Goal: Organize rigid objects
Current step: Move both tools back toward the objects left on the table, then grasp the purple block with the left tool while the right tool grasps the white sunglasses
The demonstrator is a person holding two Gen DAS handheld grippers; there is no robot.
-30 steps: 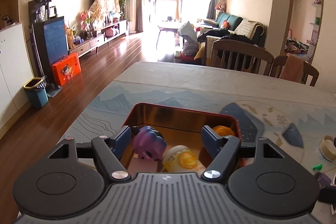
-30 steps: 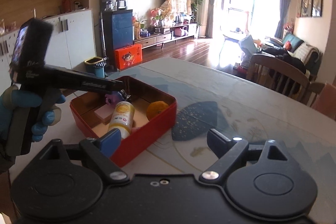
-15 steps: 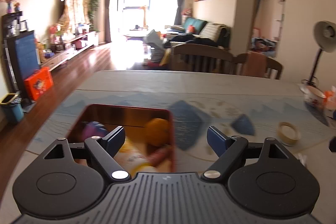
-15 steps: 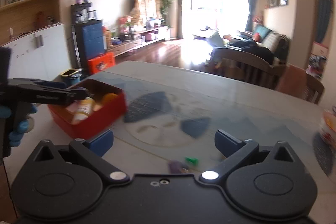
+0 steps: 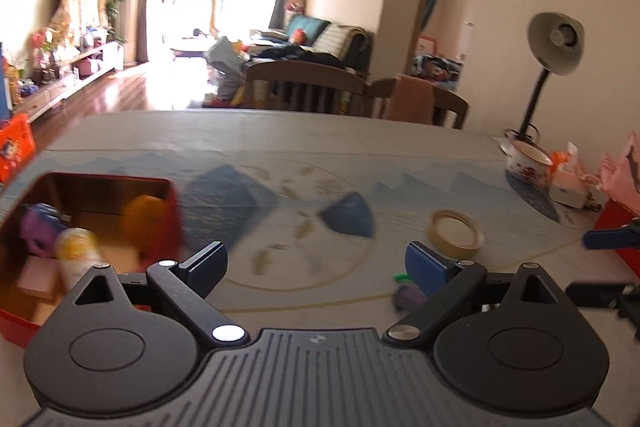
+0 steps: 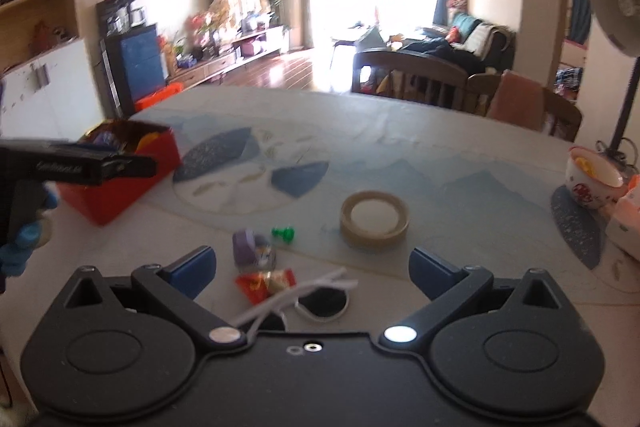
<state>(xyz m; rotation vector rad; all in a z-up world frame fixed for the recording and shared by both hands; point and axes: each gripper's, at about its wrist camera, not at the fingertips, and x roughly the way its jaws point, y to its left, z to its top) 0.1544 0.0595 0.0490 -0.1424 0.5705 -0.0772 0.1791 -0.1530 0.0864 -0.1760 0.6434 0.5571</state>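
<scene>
A red box (image 5: 166, 215) (image 6: 120, 195) at the table's left holds a purple toy (image 5: 38, 231), a yellow-white bottle (image 5: 76, 251) and an orange ball (image 5: 144, 219). My left gripper (image 5: 316, 267) hovers just right of the box, its jaws still opening with nothing between them. Wide open and empty, my right gripper (image 6: 312, 267) hangs over a cluster of small things: a purple toy (image 6: 250, 247), a green piece (image 6: 284, 233), a red wrapper (image 6: 264, 285), a white twisted stick (image 6: 304, 291) and a dark round lid (image 6: 322, 303). A tape roll (image 6: 374, 219) (image 5: 454, 231) lies beyond them.
A patterned bowl (image 6: 592, 179) and a desk lamp (image 5: 552, 47) stand at the table's right side beside white and pink packets (image 5: 568, 183). Wooden chairs (image 6: 412, 79) line the far edge. A blue-gloved hand (image 6: 20, 247) holds the left gripper at the left of the right wrist view.
Both grippers swung right, away from the red box toward the tape roll and small items. The left jaws widened; the purple toy once between them now lies in the box.
</scene>
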